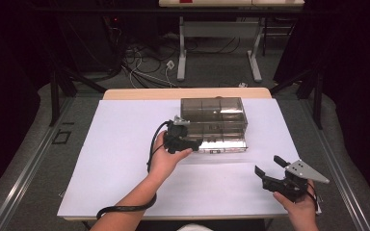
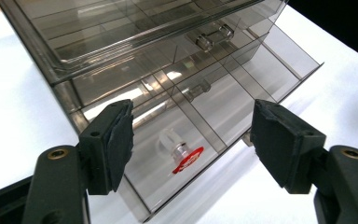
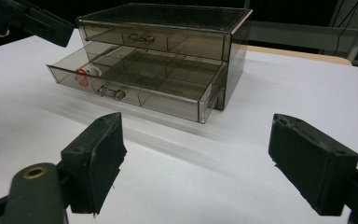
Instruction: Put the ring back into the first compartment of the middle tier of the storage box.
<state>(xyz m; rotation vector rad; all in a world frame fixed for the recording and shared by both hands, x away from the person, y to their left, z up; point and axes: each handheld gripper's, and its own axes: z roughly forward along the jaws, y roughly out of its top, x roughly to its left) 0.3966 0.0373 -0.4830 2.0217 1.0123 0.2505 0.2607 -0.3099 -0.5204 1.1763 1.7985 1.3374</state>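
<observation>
At the left, the left hand-held gripper [image 1: 198,143] hangs with jaws spread, empty, over the left end of the pulled-out lower drawer [image 2: 205,116] of a smoky plastic organizer [image 1: 214,115] on the white table [image 1: 115,159]. A small clear-and-red piece [image 2: 181,151] already lies in that drawer's left front compartment, so the placing looks done; what seems left is shutting the drawer. The upper drawer [image 3: 151,39] stays closed. To the right, the right hand-held gripper [image 1: 267,166] waits released, well apart. The piece's exact shape is hard to make out through the tinted wall.
</observation>
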